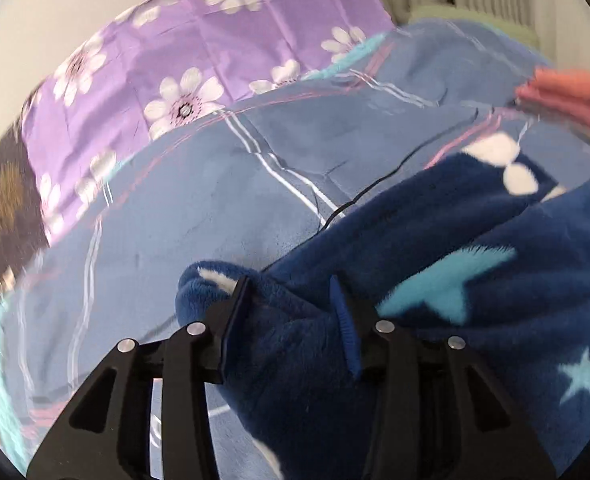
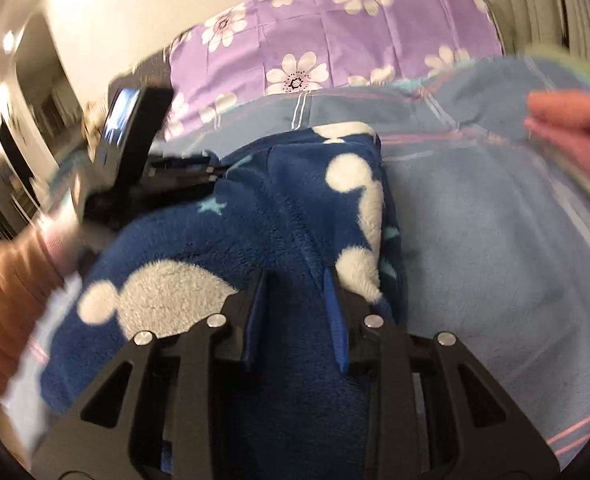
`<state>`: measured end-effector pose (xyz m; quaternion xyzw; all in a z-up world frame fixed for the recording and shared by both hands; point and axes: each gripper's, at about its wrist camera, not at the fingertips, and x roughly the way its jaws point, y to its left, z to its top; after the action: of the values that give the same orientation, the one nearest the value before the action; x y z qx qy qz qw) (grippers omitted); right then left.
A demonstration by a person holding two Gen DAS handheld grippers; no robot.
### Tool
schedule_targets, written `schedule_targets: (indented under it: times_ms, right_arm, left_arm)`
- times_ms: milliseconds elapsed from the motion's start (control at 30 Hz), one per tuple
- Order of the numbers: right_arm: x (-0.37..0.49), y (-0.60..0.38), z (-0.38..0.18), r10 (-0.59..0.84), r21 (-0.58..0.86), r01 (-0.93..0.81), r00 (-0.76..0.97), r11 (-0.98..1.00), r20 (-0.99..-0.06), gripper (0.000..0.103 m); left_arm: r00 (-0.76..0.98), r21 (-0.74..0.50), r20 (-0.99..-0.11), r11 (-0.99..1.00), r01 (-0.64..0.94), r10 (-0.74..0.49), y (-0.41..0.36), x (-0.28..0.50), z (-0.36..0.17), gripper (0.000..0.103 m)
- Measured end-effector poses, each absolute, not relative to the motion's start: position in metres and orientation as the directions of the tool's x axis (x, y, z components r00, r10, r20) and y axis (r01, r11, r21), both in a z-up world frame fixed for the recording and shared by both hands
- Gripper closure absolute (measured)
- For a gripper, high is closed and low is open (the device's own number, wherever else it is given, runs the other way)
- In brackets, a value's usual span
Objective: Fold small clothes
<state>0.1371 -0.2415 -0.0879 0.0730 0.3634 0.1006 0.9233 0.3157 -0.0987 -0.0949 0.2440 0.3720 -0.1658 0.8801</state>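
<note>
Your left gripper (image 1: 291, 284) sits partly open with a fold of the blue fleece garment (image 1: 475, 280) between its fingers; can't tell if the pads press it. Your right gripper (image 2: 295, 278) is narrower, pinching a ridge of the same garment. Garment lies on the blue bedsheet (image 2: 475, 208), near the purple flowered pillow (image 2: 335, 28); pink cloth (image 2: 571, 124) far right.

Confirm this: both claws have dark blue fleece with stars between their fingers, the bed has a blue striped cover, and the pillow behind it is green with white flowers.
The pillow's colour is wrong. The pillow is purple with white flowers, as the right wrist view shows. The rest stands: the fleece lies between the fingers of the left claw and right claw, on the blue striped cover.
</note>
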Motion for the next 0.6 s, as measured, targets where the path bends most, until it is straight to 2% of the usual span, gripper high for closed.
schedule_targets:
  times_ms: [167,300,400,467,500,533,600]
  right_arm:
    - [0.134,-0.251,-0.09,0.282,0.268,-0.136,0.714,0.954,-0.64,0.075]
    - [0.134,-0.249,-0.092,0.282,0.27,-0.136,0.724,0.953,-0.629,0.075]
    - [0.131,-0.248,-0.092,0.287,0.275,-0.139,0.725,0.951,-0.626,0.075]
    - [0.13,-0.248,-0.092,0.29,0.281,-0.139,0.729,0.95,-0.62,0.075]
    - [0.13,-0.248,-0.092,0.292,0.283,-0.14,0.73,0.949,-0.618,0.075]
    - [0.13,-0.248,-0.092,0.292,0.284,-0.14,0.731,0.949,-0.617,0.075]
    - [0.13,-0.246,-0.091,0.292,0.281,-0.141,0.731,0.949,-0.617,0.075]
  left_arm:
    - [0.66,0.31,-0.744,0.819,0.483,-0.107,-0.093,0.32,-0.076,0.05]
    - [0.721,0.276,-0.664,0.832,0.481,-0.196,-0.084,0.296,-0.035,0.05]
    - [0.681,0.151,-0.635,0.805,0.574,-0.366,-0.077,0.266,-0.011,0.05]
    - [0.598,0.021,-0.651,0.776,0.631,-0.468,-0.074,0.253,-0.009,0.05]
    - [0.57,-0.007,-0.665,0.767,0.642,-0.482,-0.076,0.251,-0.013,0.05]
    - [0.554,0.01,-0.696,0.766,0.643,-0.456,-0.081,0.249,-0.025,0.05]
    - [0.575,0.158,-0.765,0.782,0.603,-0.289,-0.091,0.264,-0.068,0.051]
